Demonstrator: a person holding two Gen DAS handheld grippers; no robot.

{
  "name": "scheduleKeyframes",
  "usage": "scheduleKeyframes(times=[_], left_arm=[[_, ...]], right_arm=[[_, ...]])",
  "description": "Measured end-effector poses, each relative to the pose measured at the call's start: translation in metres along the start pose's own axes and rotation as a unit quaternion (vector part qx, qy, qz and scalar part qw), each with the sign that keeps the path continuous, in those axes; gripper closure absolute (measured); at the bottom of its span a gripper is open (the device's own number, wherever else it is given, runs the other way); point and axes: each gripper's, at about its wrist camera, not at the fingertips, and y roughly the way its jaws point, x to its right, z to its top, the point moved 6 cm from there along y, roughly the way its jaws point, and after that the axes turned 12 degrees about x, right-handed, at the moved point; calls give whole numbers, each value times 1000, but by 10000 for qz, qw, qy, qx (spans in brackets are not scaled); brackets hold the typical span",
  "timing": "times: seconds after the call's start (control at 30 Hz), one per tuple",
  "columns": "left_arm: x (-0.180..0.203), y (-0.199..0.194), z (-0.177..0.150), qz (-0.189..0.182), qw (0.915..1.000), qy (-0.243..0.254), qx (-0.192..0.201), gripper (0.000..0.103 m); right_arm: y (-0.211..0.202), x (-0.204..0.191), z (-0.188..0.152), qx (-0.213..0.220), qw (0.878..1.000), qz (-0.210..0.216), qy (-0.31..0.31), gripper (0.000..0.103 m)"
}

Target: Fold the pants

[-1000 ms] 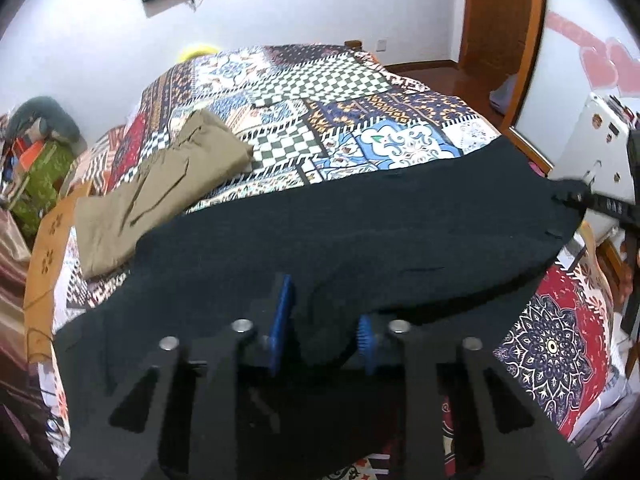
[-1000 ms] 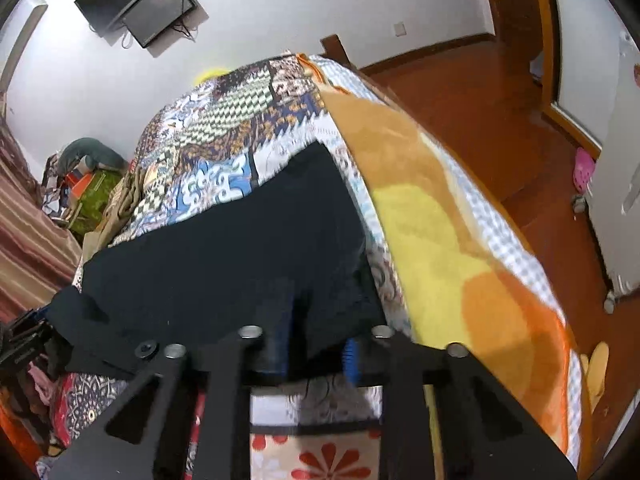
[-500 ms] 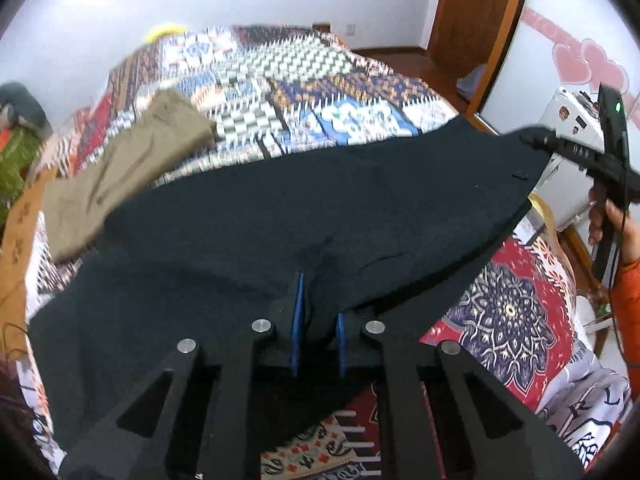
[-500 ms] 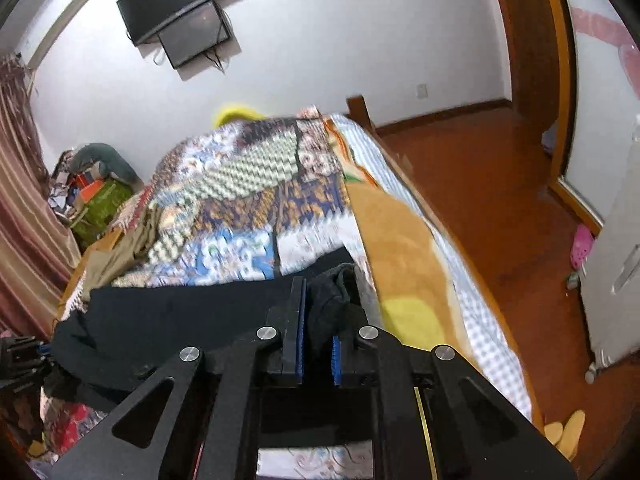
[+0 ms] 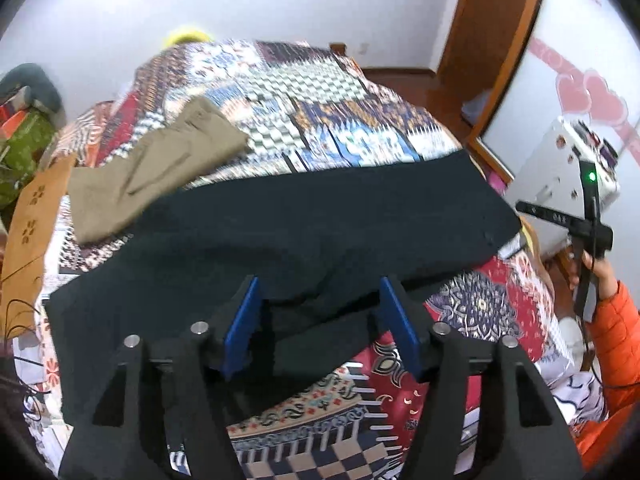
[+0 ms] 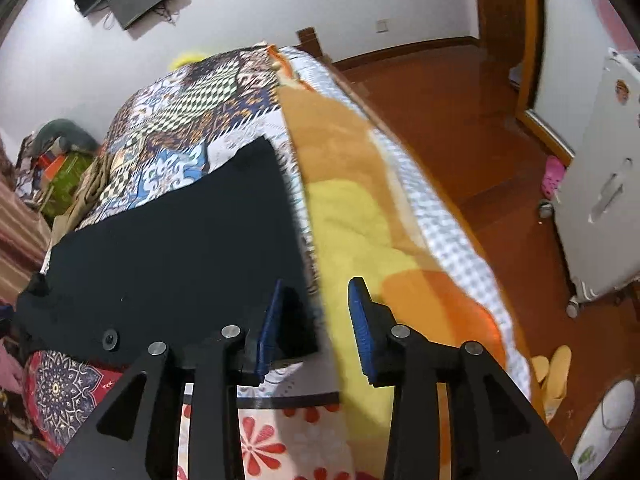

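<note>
Just opened, both pairs of jaws, no longer pinching the black pants (image 5: 304,232). Left gripper (image 5: 320,320) wide, cloth edge loose between blue pads; right gripper (image 6: 316,328) narrower, corner beside left pad. Lying flat on quilt (image 5: 280,92), long axis crosswise ahead of fingers.

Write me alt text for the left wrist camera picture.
Left gripper, jaws just opened, stands over black pants spread across a patchwork quilt, fabric between its pads. Tan pants lie beyond.
</note>
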Motion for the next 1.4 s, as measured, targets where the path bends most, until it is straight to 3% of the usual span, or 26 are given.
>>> scheduleKeyframes(times=[0.1, 0.23, 0.47, 0.87, 1.03, 1.07, 1.13, 1.4], left_arm=[[-12, 1, 15, 116, 9997, -149, 161, 34], [-28, 18, 34, 352, 9990, -166, 208, 34], [-59, 77, 52, 495, 9981, -352, -69, 34], [-76, 136, 17, 556, 9941, -544, -752, 34], [-77, 141, 7, 552, 9936, -575, -800, 33], [-77, 141, 7, 585, 9937, -556, -782, 31], [-77, 141, 7, 604, 9936, -561, -769, 30], [-77, 142, 7, 658, 9932, -564, -776, 29]], right_arm=[[-5, -2, 13, 139, 9999, -3, -57, 68], [0, -16, 32, 306, 9992, 120, -237, 60], [28, -42, 56, 326, 9971, 309, -608, 59], [91, -57, 67, 24, 9938, 334, -1057, 59], [102, -64, 67, -1, 9914, 424, -1236, 60], [104, -65, 66, 9, 9908, 399, -1293, 62], [106, -66, 65, 42, 9890, 248, -1457, 77], [89, -70, 82, 621, 9847, 207, -1613, 90]])
